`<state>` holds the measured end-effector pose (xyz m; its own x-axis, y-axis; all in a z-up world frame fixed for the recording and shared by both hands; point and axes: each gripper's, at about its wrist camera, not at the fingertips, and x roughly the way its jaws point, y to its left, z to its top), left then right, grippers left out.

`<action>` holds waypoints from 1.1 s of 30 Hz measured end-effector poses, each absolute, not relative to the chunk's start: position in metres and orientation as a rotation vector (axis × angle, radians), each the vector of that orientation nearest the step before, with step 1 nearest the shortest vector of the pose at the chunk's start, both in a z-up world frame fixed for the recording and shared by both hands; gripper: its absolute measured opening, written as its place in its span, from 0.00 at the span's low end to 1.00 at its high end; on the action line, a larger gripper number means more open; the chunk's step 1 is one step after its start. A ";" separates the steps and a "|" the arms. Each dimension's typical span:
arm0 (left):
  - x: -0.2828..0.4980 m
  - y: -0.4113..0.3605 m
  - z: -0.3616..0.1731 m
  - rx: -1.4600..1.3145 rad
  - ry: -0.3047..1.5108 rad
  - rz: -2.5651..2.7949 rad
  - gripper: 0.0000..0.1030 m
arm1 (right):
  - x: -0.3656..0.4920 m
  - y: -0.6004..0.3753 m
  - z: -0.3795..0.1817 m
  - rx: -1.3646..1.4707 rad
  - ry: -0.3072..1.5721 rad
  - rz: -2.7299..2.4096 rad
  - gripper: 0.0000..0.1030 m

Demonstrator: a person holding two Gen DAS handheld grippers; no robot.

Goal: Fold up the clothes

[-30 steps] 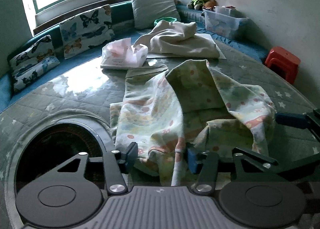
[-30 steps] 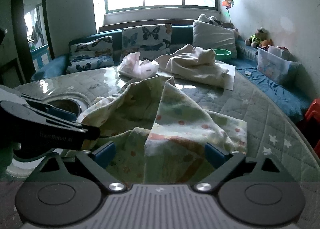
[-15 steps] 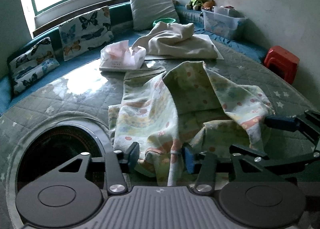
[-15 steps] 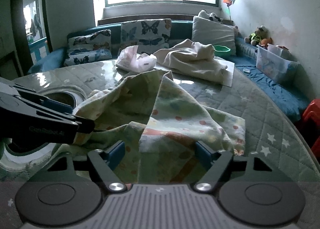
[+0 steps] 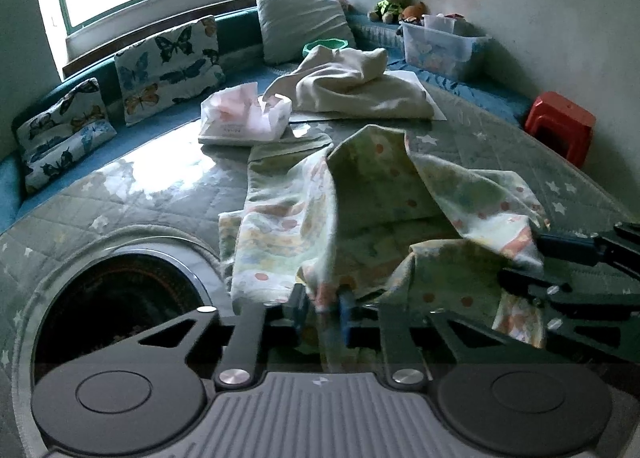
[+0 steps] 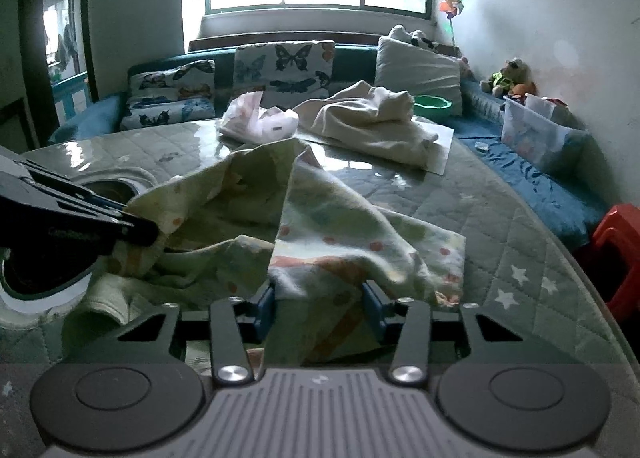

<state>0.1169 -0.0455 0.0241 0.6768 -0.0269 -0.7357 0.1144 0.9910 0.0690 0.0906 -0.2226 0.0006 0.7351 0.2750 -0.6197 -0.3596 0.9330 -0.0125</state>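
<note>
The pale green patterned cloth with orange dots (image 5: 372,213) lay rumpled on the grey-green quilted table cover with white stars (image 5: 520,145), peaked in the middle and gathered toward both grippers. The left gripper (image 5: 322,308) had its blue-padded fingers (image 5: 297,304) drawn narrow, pinching a bunched edge of that cloth between them. In the right wrist view the left gripper's black fingers (image 6: 120,225) came in from the left, with cloth caught at their tip.

The right gripper (image 6: 320,304) stood partly closed – its blue pads (image 6: 265,304) pressed against either side of a thick fold of the same cloth, which filled the gap and draped down over the body of the tool. From the left wrist view the right gripper (image 5: 536,258) reached in at the right edge, touching the cloth's far corner.

Beyond the cloth sat a crumpled cream-coloured garment (image 5: 356,85) on a white sheet and, beside it, a pink-and-white plastic bag (image 5: 246,115) – both well apart from the grippers. A round dark opening with a pale rim (image 5: 116,298) lay in the table just left of the cloth.
</note>
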 end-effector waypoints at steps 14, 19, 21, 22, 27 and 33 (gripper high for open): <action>0.119 -0.041 0.026 0.092 0.833 -0.079 0.19 | 0.088 -0.227 0.001 -0.155 0.653 0.345 0.28; 0.123 -0.040 0.025 0.091 0.829 -0.087 0.15 | 0.088 -0.224 0.002 -0.164 0.648 0.349 0.25; 0.123 -0.036 0.025 0.084 0.827 -0.085 0.12 | 0.087 -0.225 0.004 -0.170 0.644 0.350 0.22; 0.122 -0.034 0.025 0.082 0.825 -0.083 0.10 | 0.086 -0.225 0.005 -0.171 0.641 0.350 0.19; 0.115 -0.030 0.031 0.088 0.807 -0.071 0.07 | 0.083 -0.227 0.008 -0.171 0.628 0.349 0.13; 0.102 -0.025 0.038 0.089 0.789 -0.056 0.06 | 0.075 -0.231 0.012 -0.178 0.613 0.342 0.11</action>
